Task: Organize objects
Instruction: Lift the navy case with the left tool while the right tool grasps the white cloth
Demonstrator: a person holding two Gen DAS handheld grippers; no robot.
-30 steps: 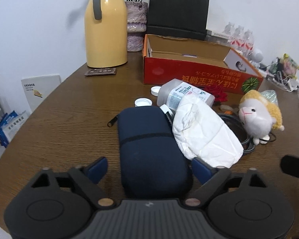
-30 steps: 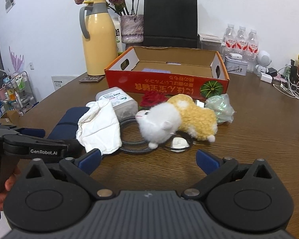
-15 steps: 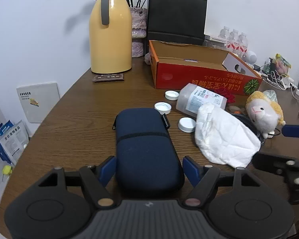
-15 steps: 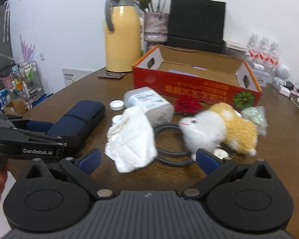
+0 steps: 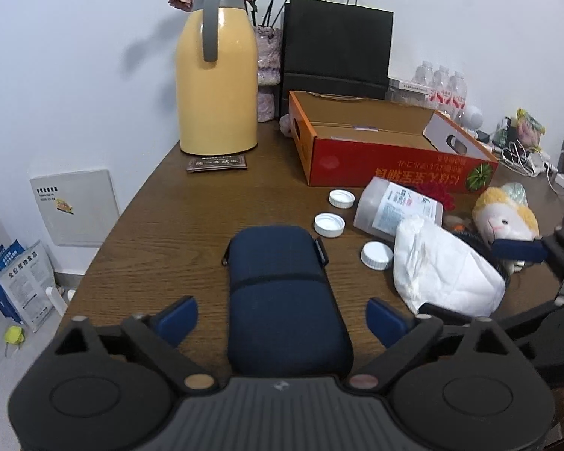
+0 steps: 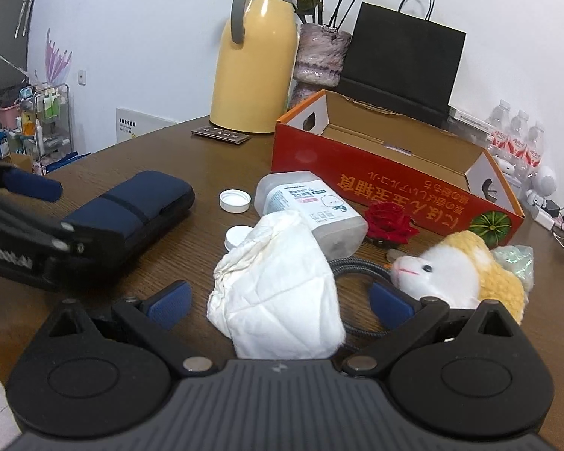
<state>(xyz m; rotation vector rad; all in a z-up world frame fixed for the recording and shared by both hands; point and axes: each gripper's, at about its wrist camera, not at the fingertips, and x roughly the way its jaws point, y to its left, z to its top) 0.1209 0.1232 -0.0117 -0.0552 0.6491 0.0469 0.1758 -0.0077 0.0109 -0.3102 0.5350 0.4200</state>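
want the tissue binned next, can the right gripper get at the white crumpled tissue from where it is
Probably yes: the right gripper is open with the white crumpled tissue already between its fingers, nothing lying on top. The grey cable and plush sheep crowd its far side.

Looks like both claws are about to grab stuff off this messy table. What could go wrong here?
The left gripper is opening around the blue case without touching it; closing off-centre could make the long case tilt. The right gripper straddles the white cloth, which lies on the bottle and the cable, so lifting it might drag those or nudge the caps. The two grippers are also close together and could bump.
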